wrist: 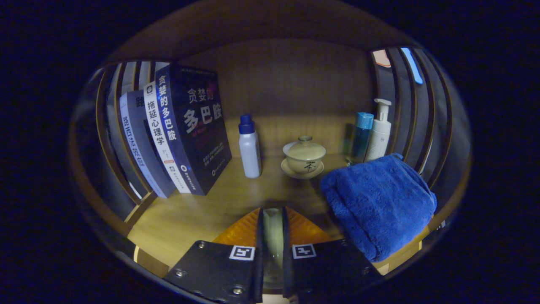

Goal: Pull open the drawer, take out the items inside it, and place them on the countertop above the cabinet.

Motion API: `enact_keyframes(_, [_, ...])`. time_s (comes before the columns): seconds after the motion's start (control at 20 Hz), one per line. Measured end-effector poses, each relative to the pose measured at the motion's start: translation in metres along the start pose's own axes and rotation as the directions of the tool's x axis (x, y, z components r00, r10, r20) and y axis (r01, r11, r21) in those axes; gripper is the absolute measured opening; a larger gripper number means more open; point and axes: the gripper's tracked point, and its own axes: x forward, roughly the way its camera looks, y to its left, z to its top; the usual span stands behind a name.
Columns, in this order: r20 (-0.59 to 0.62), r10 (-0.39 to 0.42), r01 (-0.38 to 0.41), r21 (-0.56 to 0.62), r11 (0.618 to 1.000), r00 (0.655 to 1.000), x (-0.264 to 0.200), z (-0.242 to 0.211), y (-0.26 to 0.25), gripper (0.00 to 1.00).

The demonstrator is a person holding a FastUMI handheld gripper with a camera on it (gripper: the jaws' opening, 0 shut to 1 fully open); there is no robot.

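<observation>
My gripper (273, 211) hovers low over the wooden countertop (198, 215), its two fingers close together. A narrow, pale, see-through item (273, 236) is pinched between them; its exact kind is too hidden to tell. Just ahead of the fingers stands a cream lidded tea cup (304, 157) on its saucer. A white bottle with a blue cap (249, 147) stands upright to the left of the cup. A folded blue towel (379, 202) lies right of the fingers, reaching the counter's front edge.
Several books (185, 131) stand leaning at the left against a slatted side. A blue bottle (361, 137) and a white pump bottle (379, 131) stand at the back right behind the towel. A wooden back wall (287, 80) closes the rear.
</observation>
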Motion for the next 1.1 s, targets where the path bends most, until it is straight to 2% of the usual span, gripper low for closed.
enact_keyframes(0.05, [0.013,0.000,0.001,-0.010,1.000,1.000,-0.001,0.001,0.000,0.18])
enact_keyframes(0.15, [0.038,-0.004,0.006,-0.040,0.999,0.999,-0.012,0.001,-0.001,0.26])
enact_keyframes(0.4, [0.148,0.038,-0.023,-0.106,0.994,0.988,-0.073,0.007,0.004,0.93])
enact_keyframes(0.55, [0.244,0.087,-0.058,-0.123,0.991,0.966,-0.137,0.014,0.010,0.95])
enact_keyframes(0.8, [0.353,0.171,-0.130,-0.137,0.982,0.920,-0.245,-0.002,0.020,0.97])
enact_keyframes(0.95, [0.409,0.171,-0.122,-0.142,0.982,0.897,-0.294,-0.026,0.011,0.97])
enact_keyframes(1.1, [0.412,0.150,-0.106,-0.129,0.986,0.899,-0.319,-0.066,-0.001,0.97])
